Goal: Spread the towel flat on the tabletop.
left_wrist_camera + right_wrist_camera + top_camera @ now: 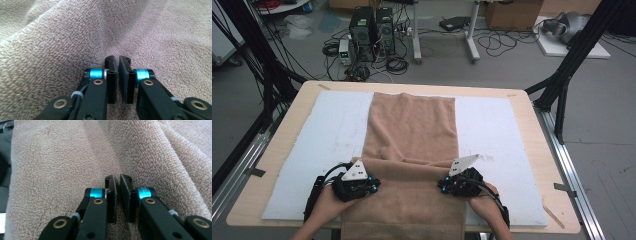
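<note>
Nearest the high camera, the person's two forearms come in from the bottom edge, each hand holding a gripper down on the near part of a long tan towel (411,131).

The table (522,100) is the largest thing here: a light wooden top with rounded corners, set in a dark frame. On it lies a pale blue-white mat (497,130) that covers most of the top. The towel runs lengthwise down the middle of the mat, from its far edge to the near edge of the table, where it hangs over. A fold or ridge crosses the towel between the two grippers, and the cloth nearer the person sits slightly raised and rumpled there.

The left gripper (362,172) rests at the towel's left edge, beside that ridge. In the left gripper view its tip (118,62) shows the two black jaws drawn narrow, nearly together, with a crease of towel rising just past them; whether cloth is pinched between the pads cannot be told.

The right gripper (457,172) sits at the towel's right edge, level with the other. In the right gripper view its tip (117,181) also has the jaws drawn narrow, with a fold of towel running up from the thin gap; a pinch cannot be confirmed.

Beyond the table, computer cases (372,32) and loose cables lie on the grey floor.
</note>
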